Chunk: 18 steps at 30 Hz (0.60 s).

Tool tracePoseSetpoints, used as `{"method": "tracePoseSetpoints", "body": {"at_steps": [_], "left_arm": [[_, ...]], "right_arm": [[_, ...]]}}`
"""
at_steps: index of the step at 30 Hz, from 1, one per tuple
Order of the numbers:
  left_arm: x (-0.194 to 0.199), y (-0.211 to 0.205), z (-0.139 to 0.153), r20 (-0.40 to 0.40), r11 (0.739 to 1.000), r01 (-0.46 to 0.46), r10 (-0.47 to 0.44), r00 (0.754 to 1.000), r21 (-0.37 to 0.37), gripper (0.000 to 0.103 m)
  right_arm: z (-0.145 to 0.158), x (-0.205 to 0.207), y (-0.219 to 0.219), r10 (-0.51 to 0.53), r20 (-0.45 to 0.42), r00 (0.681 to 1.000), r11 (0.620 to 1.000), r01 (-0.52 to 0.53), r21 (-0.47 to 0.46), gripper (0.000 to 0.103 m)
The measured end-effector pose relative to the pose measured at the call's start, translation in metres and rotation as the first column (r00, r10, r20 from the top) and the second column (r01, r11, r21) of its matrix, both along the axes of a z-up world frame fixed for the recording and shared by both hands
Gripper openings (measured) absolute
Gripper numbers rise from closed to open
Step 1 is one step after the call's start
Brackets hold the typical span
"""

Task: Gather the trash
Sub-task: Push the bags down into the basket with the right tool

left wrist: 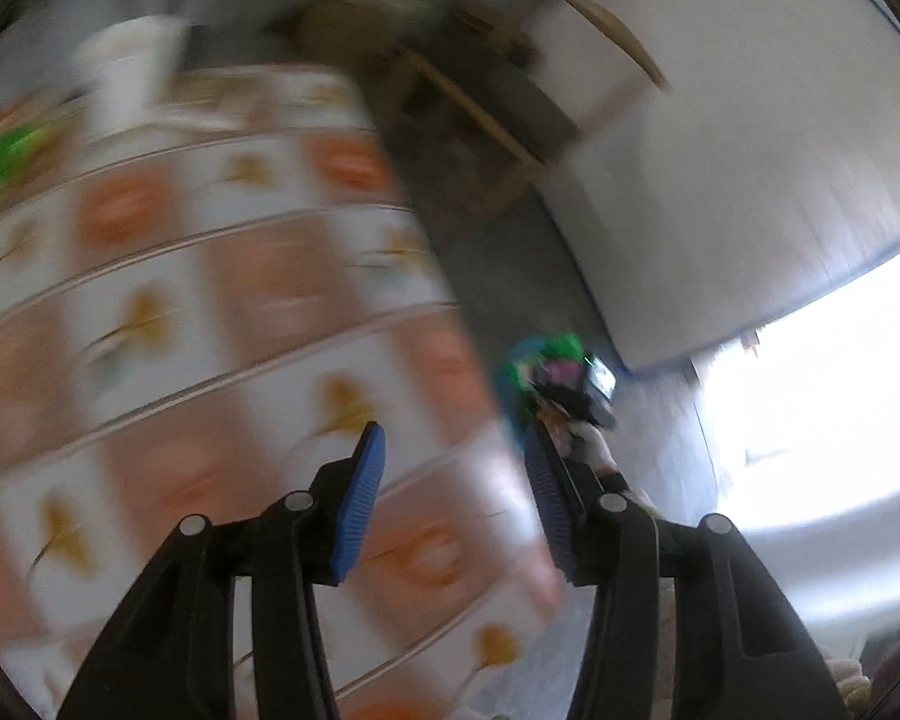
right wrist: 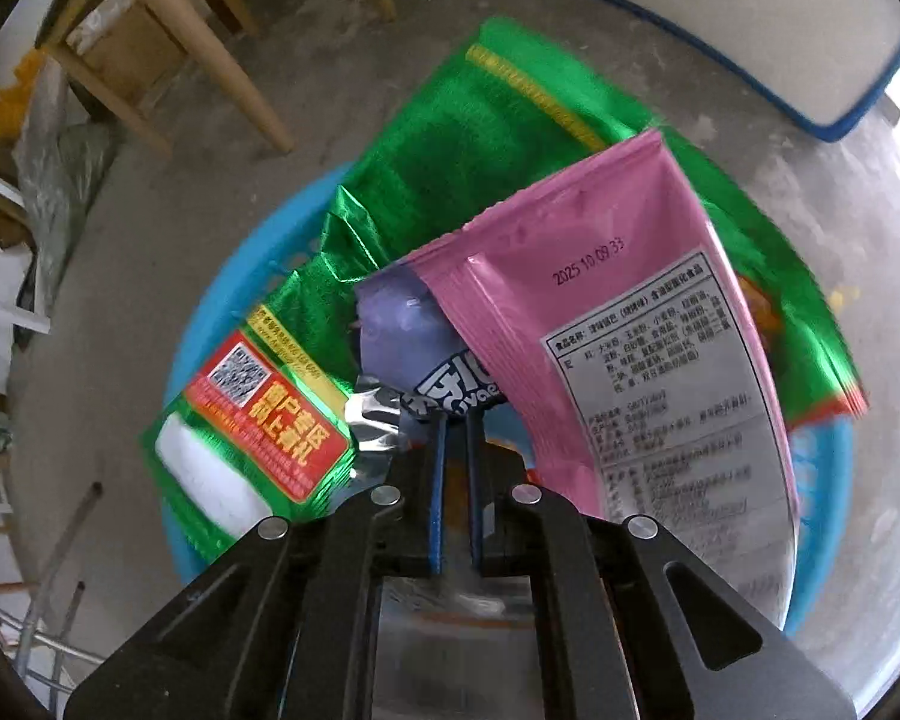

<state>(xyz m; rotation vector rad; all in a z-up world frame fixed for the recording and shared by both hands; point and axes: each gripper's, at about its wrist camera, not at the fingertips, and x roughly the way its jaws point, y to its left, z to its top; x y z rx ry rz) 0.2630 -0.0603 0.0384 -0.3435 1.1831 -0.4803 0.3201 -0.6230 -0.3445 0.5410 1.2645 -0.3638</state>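
In the right wrist view my right gripper (right wrist: 455, 420) is shut on a purple and silver snack wrapper (right wrist: 405, 330) and holds it over a blue basin (right wrist: 222, 312) on the floor. A pink snack bag (right wrist: 618, 312) and green foil bags (right wrist: 450, 150) lie in the basin. In the blurred left wrist view my left gripper (left wrist: 453, 450) is open and empty above the edge of a table with an orange and white patterned cloth (left wrist: 210, 300). The basin with its trash shows small and far below in that view (left wrist: 549, 372).
A white paper cup (left wrist: 129, 72) and something green (left wrist: 6, 156) sit at the far end of the table. Wooden chairs (right wrist: 168, 30) stand on the concrete floor near the basin. A white panel with a blue edge (right wrist: 720, 30) lies beyond it. Clutter lines the left side.
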Motion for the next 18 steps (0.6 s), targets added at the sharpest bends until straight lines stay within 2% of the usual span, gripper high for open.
{"method": "tracePoseSetpoints", "body": {"at_steps": [2,5,8,11,13,16,18], "left_arm": [[-0.014,0.036,0.000,-0.004,0.994,-0.104,0.104,0.995,-0.016,0.047],[-0.034,0.081,-0.004,0.002,0.971,-0.236,0.236,0.972,-0.029,0.047],[-0.043,0.109,-0.012,-0.029,0.949,-0.313,0.313,0.949,-0.029,0.047],[-0.047,0.117,-0.014,-0.035,0.942,-0.333,0.331,0.943,-0.039,0.047],[-0.048,0.116,-0.013,-0.022,0.947,-0.318,0.318,0.948,-0.050,0.047],[-0.044,0.107,-0.013,-0.012,0.953,-0.299,0.299,0.954,-0.051,0.047],[-0.049,0.109,-0.008,-0.006,0.954,-0.294,0.294,0.956,-0.056,0.047]], "right_arm": [[-0.014,0.007,-0.006,-0.023,-0.016,1.000,0.998,0.024,0.052,0.005],[-0.026,0.012,-0.009,-0.061,-0.011,0.998,0.991,0.062,0.117,0.005],[-0.035,0.016,-0.003,-0.077,-0.009,0.997,0.983,0.078,0.169,0.004],[-0.039,0.021,0.008,-0.040,-0.042,0.998,0.994,0.044,0.101,0.004],[-0.041,0.023,0.010,-0.033,-0.071,0.997,0.995,0.039,0.090,0.003],[-0.042,0.027,0.019,0.020,-0.141,0.990,1.000,-0.018,0.016,0.003],[-0.035,0.023,0.020,0.006,-0.141,0.990,1.000,-0.002,0.022,0.003]]}}
